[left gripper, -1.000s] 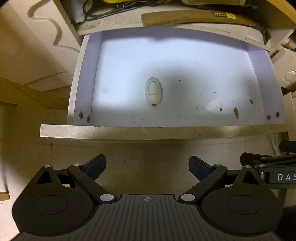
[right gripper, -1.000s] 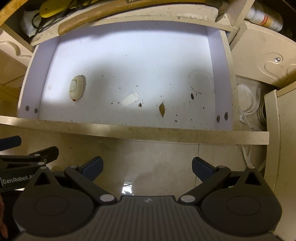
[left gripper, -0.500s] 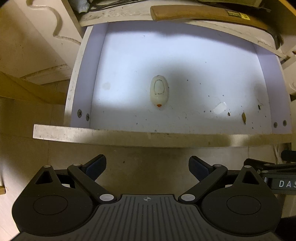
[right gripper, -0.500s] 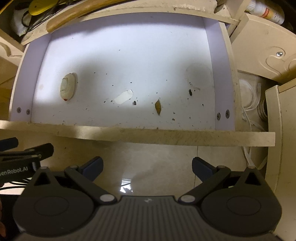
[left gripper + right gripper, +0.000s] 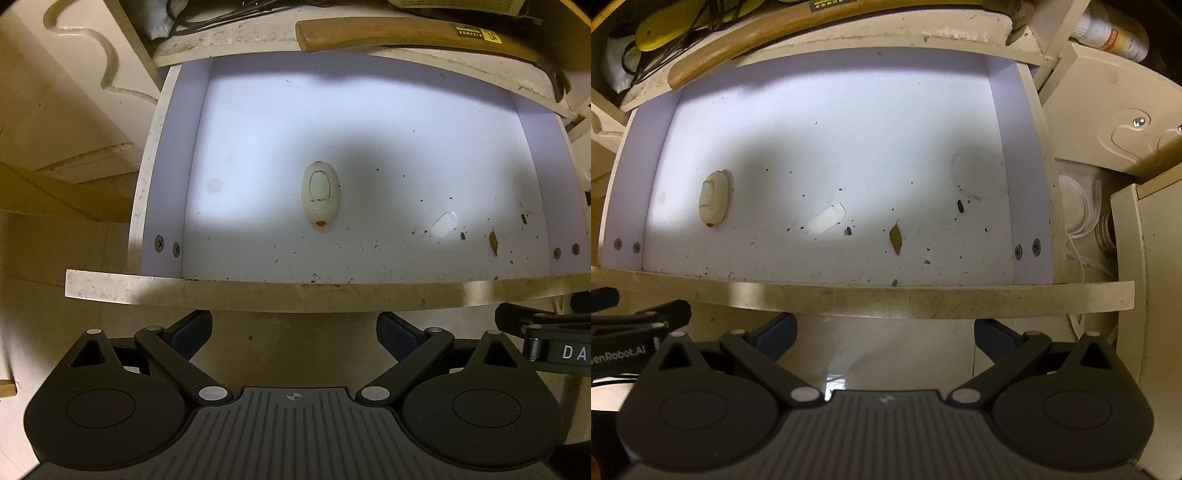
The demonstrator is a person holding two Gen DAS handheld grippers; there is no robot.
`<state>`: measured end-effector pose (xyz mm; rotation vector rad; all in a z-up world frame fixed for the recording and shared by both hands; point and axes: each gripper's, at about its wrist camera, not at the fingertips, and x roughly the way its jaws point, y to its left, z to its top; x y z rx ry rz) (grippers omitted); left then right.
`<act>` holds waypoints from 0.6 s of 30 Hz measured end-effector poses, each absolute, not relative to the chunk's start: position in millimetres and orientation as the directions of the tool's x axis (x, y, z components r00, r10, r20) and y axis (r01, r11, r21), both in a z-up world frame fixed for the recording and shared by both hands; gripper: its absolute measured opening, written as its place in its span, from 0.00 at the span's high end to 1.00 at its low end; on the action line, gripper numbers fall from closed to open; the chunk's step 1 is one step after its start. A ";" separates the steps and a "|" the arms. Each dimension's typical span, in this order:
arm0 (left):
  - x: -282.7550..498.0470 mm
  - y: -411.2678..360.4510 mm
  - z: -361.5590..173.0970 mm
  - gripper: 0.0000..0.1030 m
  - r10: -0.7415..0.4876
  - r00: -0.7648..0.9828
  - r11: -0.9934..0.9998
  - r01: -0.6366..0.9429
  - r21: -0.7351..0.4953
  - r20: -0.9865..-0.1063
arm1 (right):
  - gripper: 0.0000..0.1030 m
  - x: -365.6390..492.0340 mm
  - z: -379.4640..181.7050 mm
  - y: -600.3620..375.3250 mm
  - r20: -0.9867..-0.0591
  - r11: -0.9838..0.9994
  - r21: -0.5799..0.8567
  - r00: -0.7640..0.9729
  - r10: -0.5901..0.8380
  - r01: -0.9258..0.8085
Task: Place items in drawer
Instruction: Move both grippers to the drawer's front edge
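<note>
An open drawer (image 5: pixel 295 295) with a pale lilac floor lies pulled out below both cameras; it also shows in the right wrist view (image 5: pixel 886 299). A small cream oval device with an orange dot (image 5: pixel 320 195) lies flat on the drawer floor, left of centre; it shows at the far left in the right wrist view (image 5: pixel 713 198). My left gripper (image 5: pixel 294 328) is open and empty, hanging in front of the drawer's front panel. My right gripper (image 5: pixel 885 334) is open and empty too, just right of the left one.
A scrap of white paper (image 5: pixel 827 219), a dry leaf (image 5: pixel 895 238) and dark crumbs lie on the drawer floor. A wooden-handled hammer (image 5: pixel 406 35) rests on the shelf above. A cabinet panel (image 5: pixel 1145 258) stands at the right. Tiled floor lies under the grippers.
Both grippers have drawn a little closer to the drawer, so its front edge sits lower in both views. The oval device has not moved. Both grippers stay open.
</note>
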<state>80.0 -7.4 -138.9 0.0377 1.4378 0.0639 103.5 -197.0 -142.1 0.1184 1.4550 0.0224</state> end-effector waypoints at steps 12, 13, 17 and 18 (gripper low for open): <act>74.7 -9.5 -140.1 0.05 0.075 0.144 0.997 -0.023 0.072 -0.987 | 0.00 100.6 -140.8 -196.5 -0.987 0.994 0.091 0.139 0.082 0.058; 74.5 -9.5 -140.0 0.05 0.075 0.147 0.997 -0.023 0.072 -0.986 | 0.00 100.4 -140.5 -196.7 -0.987 0.994 0.090 0.141 0.081 0.058; 72.9 -9.8 -139.6 0.05 0.076 0.166 0.997 -0.023 0.073 -0.983 | 0.00 100.0 -139.9 -197.1 -0.984 0.994 0.091 0.158 0.081 0.057; 72.9 -9.7 -139.6 0.05 0.077 0.169 0.997 -0.022 0.075 -0.983 | 0.00 99.6 -139.9 -197.1 -0.983 0.994 0.091 0.162 0.080 0.056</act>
